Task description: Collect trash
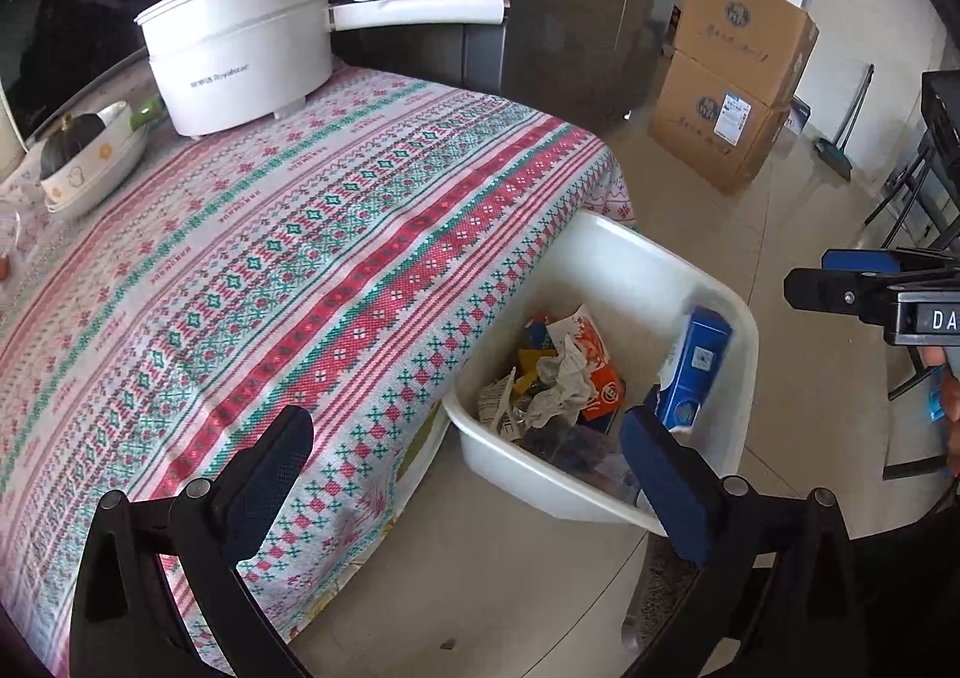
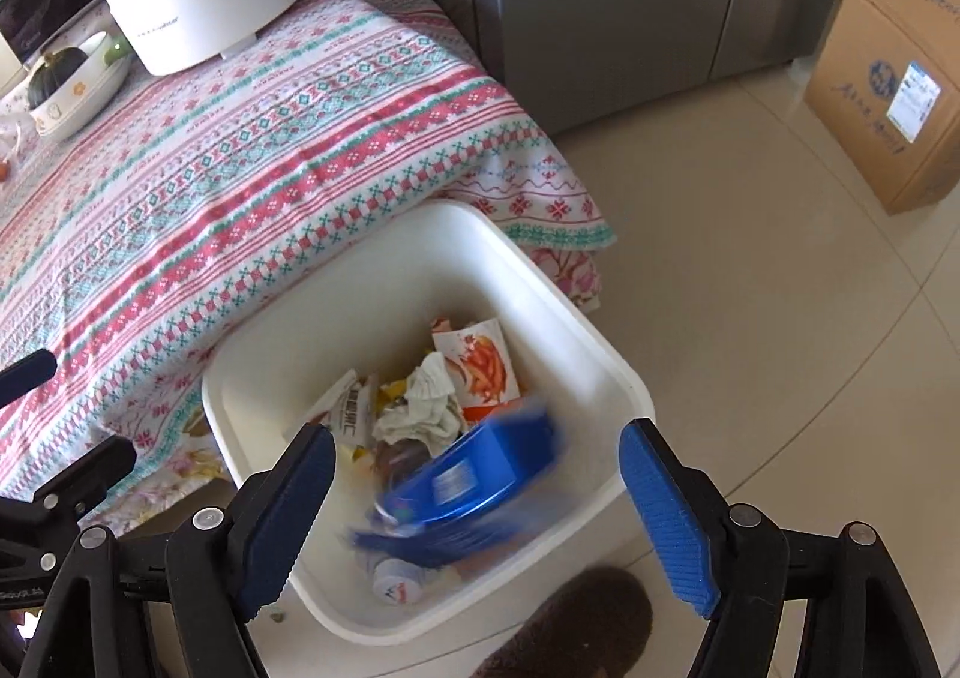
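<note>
White plastic bin (image 2: 612,378) sits at the table's 5 o'clock corner so scraps drop straight in. Left gripper (image 1: 474,474) gapes wide, empty; right gripper (image 2: 480,474), jaws parted, empty, hovers above the blurred blue carton (image 2: 480,474) inside.

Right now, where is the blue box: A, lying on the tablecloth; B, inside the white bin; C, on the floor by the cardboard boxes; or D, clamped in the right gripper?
B: the blue box shows blurred inside the white bin, below the right gripper, whose jaws stand open and apart from it.
</note>
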Tool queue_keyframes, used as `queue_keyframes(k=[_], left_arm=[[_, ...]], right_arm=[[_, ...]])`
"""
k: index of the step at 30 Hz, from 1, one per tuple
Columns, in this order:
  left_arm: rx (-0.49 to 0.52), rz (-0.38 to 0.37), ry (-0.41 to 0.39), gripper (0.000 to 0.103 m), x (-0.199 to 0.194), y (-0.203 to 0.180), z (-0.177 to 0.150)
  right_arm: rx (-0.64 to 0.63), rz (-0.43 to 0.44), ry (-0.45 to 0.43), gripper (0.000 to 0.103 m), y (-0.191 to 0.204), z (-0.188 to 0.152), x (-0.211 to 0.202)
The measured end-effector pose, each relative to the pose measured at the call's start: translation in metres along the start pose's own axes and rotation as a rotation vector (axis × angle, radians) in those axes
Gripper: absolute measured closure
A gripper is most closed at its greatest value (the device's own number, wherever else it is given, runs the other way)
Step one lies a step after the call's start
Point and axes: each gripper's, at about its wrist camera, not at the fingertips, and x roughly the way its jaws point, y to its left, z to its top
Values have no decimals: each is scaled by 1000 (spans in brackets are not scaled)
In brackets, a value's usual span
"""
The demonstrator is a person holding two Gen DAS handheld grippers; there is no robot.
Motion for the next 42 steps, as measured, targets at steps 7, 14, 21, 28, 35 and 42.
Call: queue_keyframes(k=[7, 14, 21, 28, 35, 42], left_arm=[[-15, 33, -22, 0, -30, 19, -12], [-19, 91, -79, 0, -72, 32, -28], [-129, 139, -136, 0, -118, 56, -52], [-176, 283, -217, 0, -157, 64, -86], [-246, 313, -256, 0, -177, 78, -118], [-286, 328, -301, 0, -183, 84, -122]], right_arm=[[-2, 8, -16, 20, 14, 0, -6], [-22, 53, -49, 19, 38, -9, -19], [-70, 89, -148, 19, 77, -25, -48], [-140, 66, -324, 11, 121, -53, -86], [-208, 7, -427, 8, 152, -83, -93], [-215, -26, -414, 7, 162, -86, -80]])
